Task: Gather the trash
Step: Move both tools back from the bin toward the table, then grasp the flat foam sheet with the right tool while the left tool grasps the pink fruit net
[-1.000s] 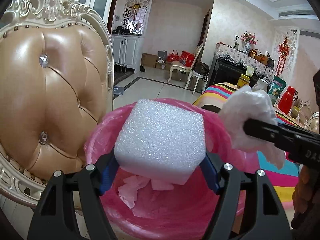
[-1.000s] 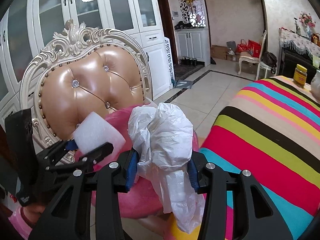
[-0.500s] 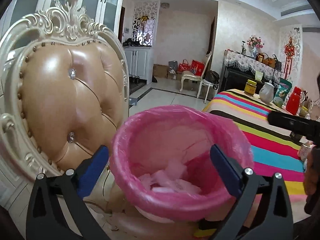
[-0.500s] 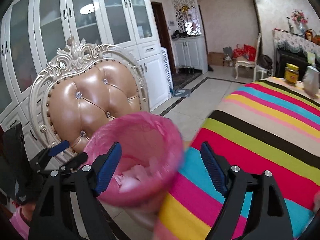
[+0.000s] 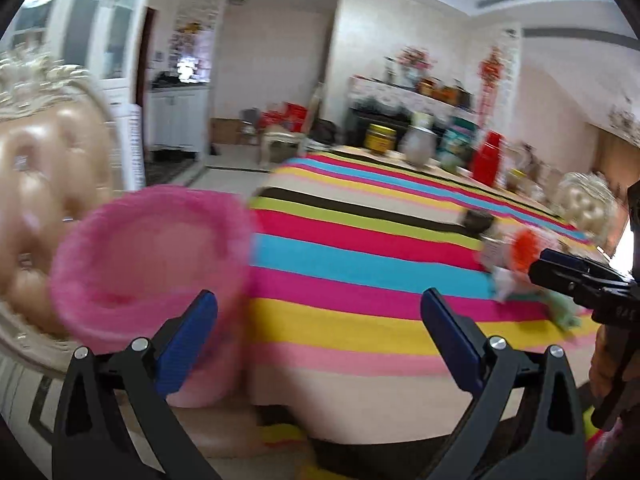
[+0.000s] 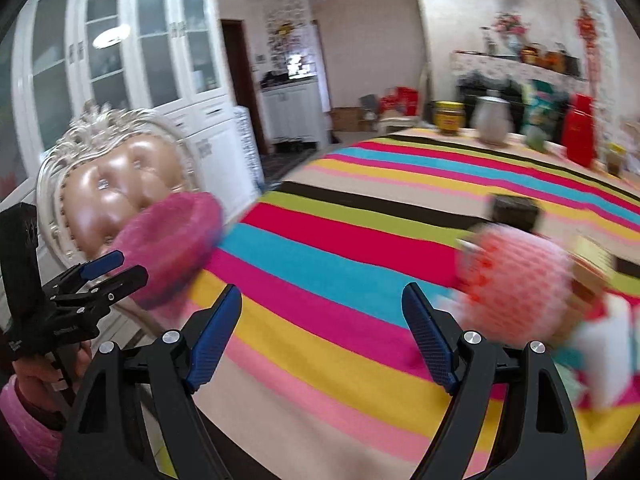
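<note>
1. Both views had swung off the pink-lined bin (image 5: 148,264) and toward the striped tablecloth (image 5: 360,264) since half a second earlier; the bin, which had sat between my left fingers, now lay at the left of the left view, blurred.
2. My left gripper (image 5: 318,334) had its jaws spread wide, with nothing between the blue pads (image 5: 186,338).
3. My right gripper (image 6: 322,334) was likewise wide open and held nothing; its pads (image 6: 426,342) hung over the coloured stripes.
4. In the right view the bin (image 6: 172,248) stood just in front of the tufted chair (image 6: 112,184), at the table's left edge.
5. A reddish foam-net ball (image 6: 516,284) lay on the cloth just beyond my right-hand finger, smeared by motion, with a dark small box (image 6: 514,208) behind it and some pale scraps (image 6: 612,352) beside it that I could not make out.
6. From the left view, my right gripper (image 5: 560,274) showed at the far right, close to that same blurred pile of litter (image 5: 516,260).
7. At the table's far end stood a yellow jar (image 6: 448,118), a grey jug (image 6: 492,122) and a red container (image 6: 580,130).
</note>
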